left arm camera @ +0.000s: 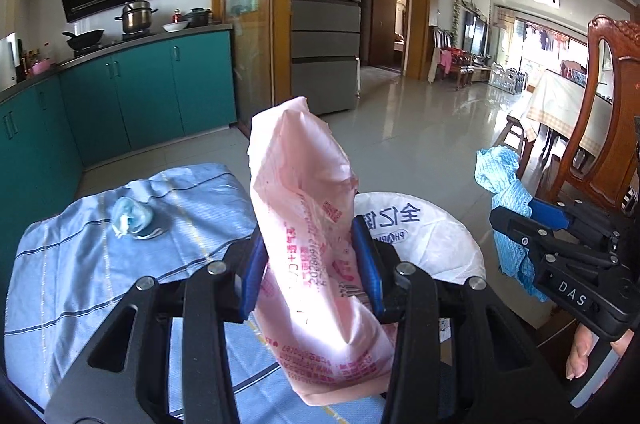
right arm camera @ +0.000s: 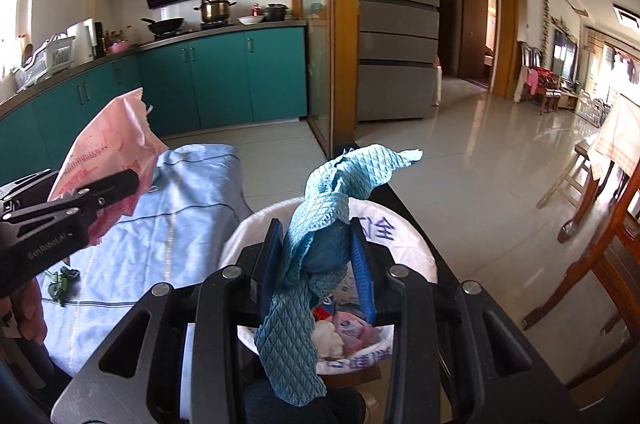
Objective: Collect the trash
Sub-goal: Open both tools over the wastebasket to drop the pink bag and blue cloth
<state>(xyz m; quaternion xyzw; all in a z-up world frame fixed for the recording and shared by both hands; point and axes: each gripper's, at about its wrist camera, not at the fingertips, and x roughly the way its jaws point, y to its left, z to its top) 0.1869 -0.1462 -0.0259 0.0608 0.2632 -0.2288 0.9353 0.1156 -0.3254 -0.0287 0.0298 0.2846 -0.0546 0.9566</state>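
Left tongs [left arm camera: 310, 256] clamp pink bag [left arm camera: 308, 224], frame centre. Right tongs [right arm camera: 316, 256] clamp blue cloth [right arm camera: 320, 244] above bin [right arm camera: 412, 256].

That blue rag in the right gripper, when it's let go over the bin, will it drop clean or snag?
The blue rag is probably floppy: its tail hangs limp below the right gripper. It looks light, thin and quilted, so it may flutter rather than plummet. Its twisted folds could catch on a pad. The bin sits just beyond, so it should land inside.
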